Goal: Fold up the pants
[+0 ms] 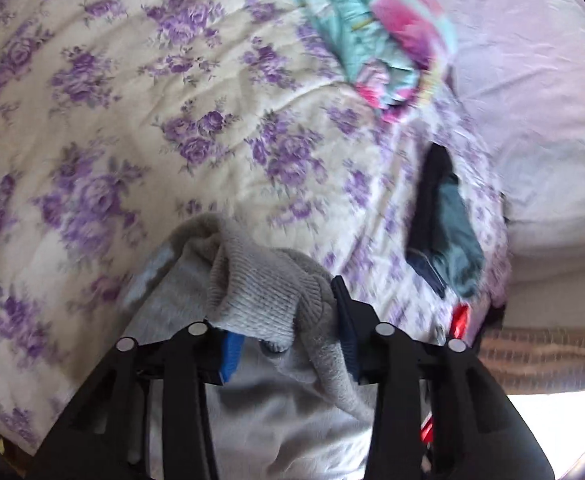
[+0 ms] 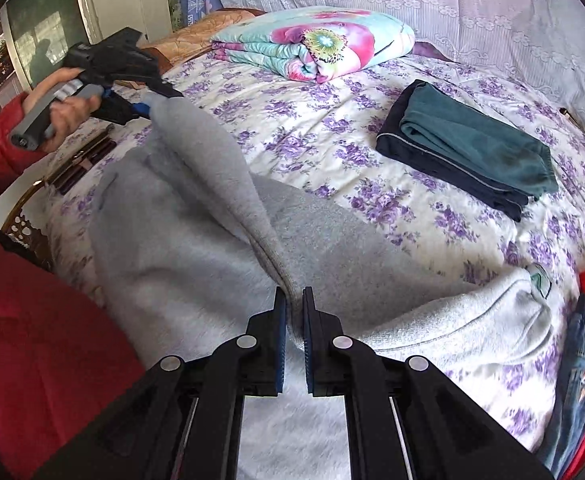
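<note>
Left side first: your left gripper [image 2: 148, 104] has its jaws pinching a bunched ribbed end of the grey pants [image 2: 196, 216] — cuff or waistband, cannot tell which. In the left wrist view the knit is wadded thick between the blue pads and spills over the front, so the bite looks uneven; a tug could let some layers slide out and that end drop. The view is blurred, so how deep the bite goes is unclear.

Middle: the pants hang as a slack sling off the near edge of the bed [image 2: 292, 128], fleecy lining showing on the lifted flap, outer grey face beyond it. Judgement — pull the two ends unevenly and the fold line skews or the lining side ends up outward.

Your right gripper [image 2: 293, 312] has its jaws pressed nearly together on a thin seam ridge of the pants. The hold is narrow, right at the edge, so it could slip off the seam.

Right: another part of the pants lies loose on the bedspread beside a small pile of jeans and red cloth [image 2: 584, 352] at the bed edge — dragging could snag it. The folded dark clothes [image 2: 472, 152] and the folded quilt [image 2: 316, 40] sit well apart.
</note>
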Motion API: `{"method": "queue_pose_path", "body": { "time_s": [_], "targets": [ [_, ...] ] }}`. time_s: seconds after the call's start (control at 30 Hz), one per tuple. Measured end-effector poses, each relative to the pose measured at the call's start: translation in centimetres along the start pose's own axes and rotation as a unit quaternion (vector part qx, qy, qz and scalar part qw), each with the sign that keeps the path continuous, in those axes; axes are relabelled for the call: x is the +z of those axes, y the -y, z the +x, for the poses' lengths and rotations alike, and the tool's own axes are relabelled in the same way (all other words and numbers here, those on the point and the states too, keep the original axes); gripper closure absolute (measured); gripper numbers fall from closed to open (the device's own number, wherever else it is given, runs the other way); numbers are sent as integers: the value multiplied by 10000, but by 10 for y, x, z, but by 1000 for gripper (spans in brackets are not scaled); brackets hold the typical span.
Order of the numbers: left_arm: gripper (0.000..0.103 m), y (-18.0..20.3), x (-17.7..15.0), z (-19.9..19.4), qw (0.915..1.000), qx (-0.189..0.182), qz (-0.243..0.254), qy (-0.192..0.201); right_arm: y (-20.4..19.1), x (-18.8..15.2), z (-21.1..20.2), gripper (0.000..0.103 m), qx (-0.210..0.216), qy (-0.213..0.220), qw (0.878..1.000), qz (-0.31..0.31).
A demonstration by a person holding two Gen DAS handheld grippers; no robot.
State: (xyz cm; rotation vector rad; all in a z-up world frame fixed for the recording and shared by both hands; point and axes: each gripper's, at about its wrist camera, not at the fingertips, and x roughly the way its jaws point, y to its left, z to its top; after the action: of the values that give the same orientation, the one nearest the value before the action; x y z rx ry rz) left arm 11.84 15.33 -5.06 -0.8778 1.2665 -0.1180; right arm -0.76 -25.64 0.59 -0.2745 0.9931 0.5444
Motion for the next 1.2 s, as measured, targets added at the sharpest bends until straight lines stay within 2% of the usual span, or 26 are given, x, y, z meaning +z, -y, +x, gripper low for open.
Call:
{"method": "queue_pose_path", "body": {
  "time_s": [0.13, 0.23, 0.4, 0.47, 0.53, 0.63, 0.73, 0.83, 0.87, 0.9, 0.93, 0.97, 1.03, 1.07, 1.1, 1.17, 1.2],
  "targets": [
    [65, -10, -26, -28, 9995, -169, 248, -83, -10, -10, -15, 95, 392, -158, 9991, -7],
    [65, -27, -45, -36, 9987, -138, 343, -344, -21, -23, -17, 95, 748, -449, 9962, 3],
    [65, -60, -73, -25, 9955, 184, 467, -799, -40, -53, 1, 95, 1074, -963, 9894, 149],
    [65, -70, -77, -16, 9949, 276, 468, -853, -43, -62, 15, 95, 1140, -1127, 9867, 279],
    [65, -73, -78, -14, 9953, 211, 414, -854, -47, -68, 27, 95, 1153, -1241, 9849, 354],
    [63, -67, -80, -23, 9944, 296, 518, -872, -52, -75, 34, 95, 1195, -1297, 9830, 506],
    [58, -51, -82, -41, 9927, 565, 817, -690, -53, -80, 37, 94, 1349, -1366, 9788, 708],
    [59, -26, -86, -57, 9905, 515, 1180, -484, -48, -87, 53, 92, 1514, -1640, 9706, 904],
    [52, -15, -89, -58, 9893, 443, 1327, -416, -44, -90, 60, 92, 1599, -1666, 9674, 1045],
    [41, 1, -93, -55, 9863, 388, 1558, -370, -37, -93, 65, 91, 1782, -1705, 9608, 1268],
    [37, 10, -97, -49, 9837, 388, 1714, -386, -31, -94, 68, 91, 1955, -1733, 9547, 1426],
    [36, 23, -104, -38, 9782, 495, 1970, -434, -24, -93, 67, 91, 2162, -1755, 9479, 1546],
    [36, 44, -117, -23, 9641, 1119, 2388, -298, -13, -90, 55, 82, 2381, -1717, 9418, 1639],
    [36, 50, -123, -21, 9575, 1412, 2505, -200, -8, -88, 44, 80, 2439, -1688, 9406, 1649],
    [36, 51, -125, -21, 9557, 1520, 2515, -193, -3, -85, 33, 78, 2476, -1618, 9412, 1635],
    [36, 44, -122, -25, 9573, 1597, 2391, -295, 10, -76, 8, 77, 2543, -1305, 9434, 1680],
    [36, 41, -119, -27, 9580, 1652, 2319, -325, 21, -70, -5, 69, 2529, -1026, 9447, 1820]
  ]
}}
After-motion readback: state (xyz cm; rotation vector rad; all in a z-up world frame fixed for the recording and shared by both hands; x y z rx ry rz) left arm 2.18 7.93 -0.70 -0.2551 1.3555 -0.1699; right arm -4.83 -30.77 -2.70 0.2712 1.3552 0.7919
